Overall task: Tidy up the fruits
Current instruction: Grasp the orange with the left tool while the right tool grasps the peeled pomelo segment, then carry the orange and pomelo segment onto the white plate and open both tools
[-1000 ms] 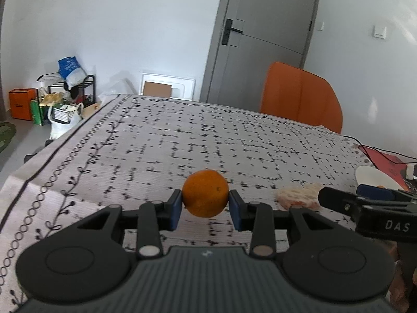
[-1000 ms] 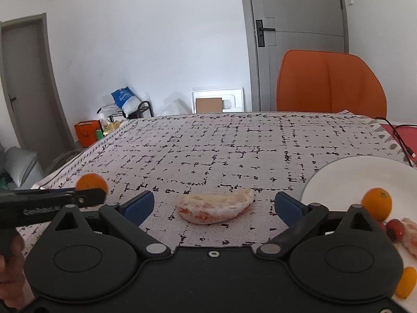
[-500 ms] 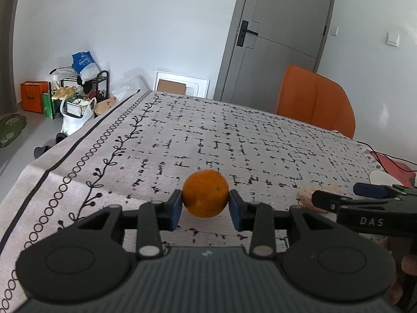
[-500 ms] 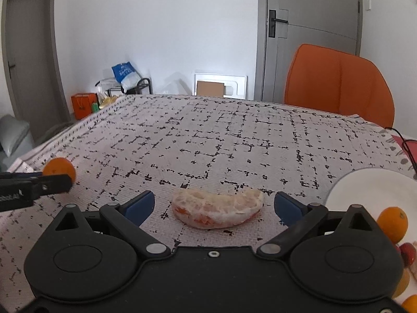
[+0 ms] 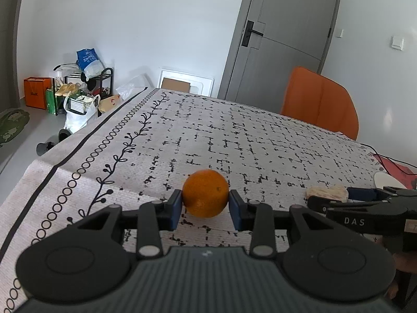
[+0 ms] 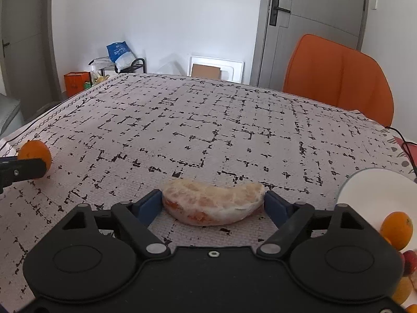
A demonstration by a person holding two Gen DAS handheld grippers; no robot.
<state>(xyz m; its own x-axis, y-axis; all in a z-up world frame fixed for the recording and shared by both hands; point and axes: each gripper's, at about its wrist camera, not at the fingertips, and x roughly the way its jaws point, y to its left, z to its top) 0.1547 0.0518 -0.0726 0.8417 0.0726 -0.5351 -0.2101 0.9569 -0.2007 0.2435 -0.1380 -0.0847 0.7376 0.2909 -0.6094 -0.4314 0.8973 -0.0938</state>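
Observation:
My left gripper (image 5: 205,207) is shut on a small orange (image 5: 205,193) and holds it just above the patterned tablecloth (image 5: 234,135). The orange also shows at the far left of the right wrist view (image 6: 35,154). My right gripper (image 6: 213,206) has closed in around a peeled pomelo wedge (image 6: 212,204) lying on the cloth, with both blue pads touching its ends. The wedge shows in the left wrist view (image 5: 327,193) between the right gripper's fingers (image 5: 365,194). A white plate (image 6: 375,195) at the right holds several small fruits, among them an orange (image 6: 396,229).
An orange chair (image 6: 338,86) stands at the table's far right edge. A red mat with a cable (image 5: 396,167) lies by the plate. The table's left edge (image 5: 78,140) drops to the floor, where bags and a rack (image 5: 78,94) stand.
My right gripper has moved forward and closed its jaws onto the pomelo wedge. My left gripper, still holding the orange, has shifted left towards the table's edge.

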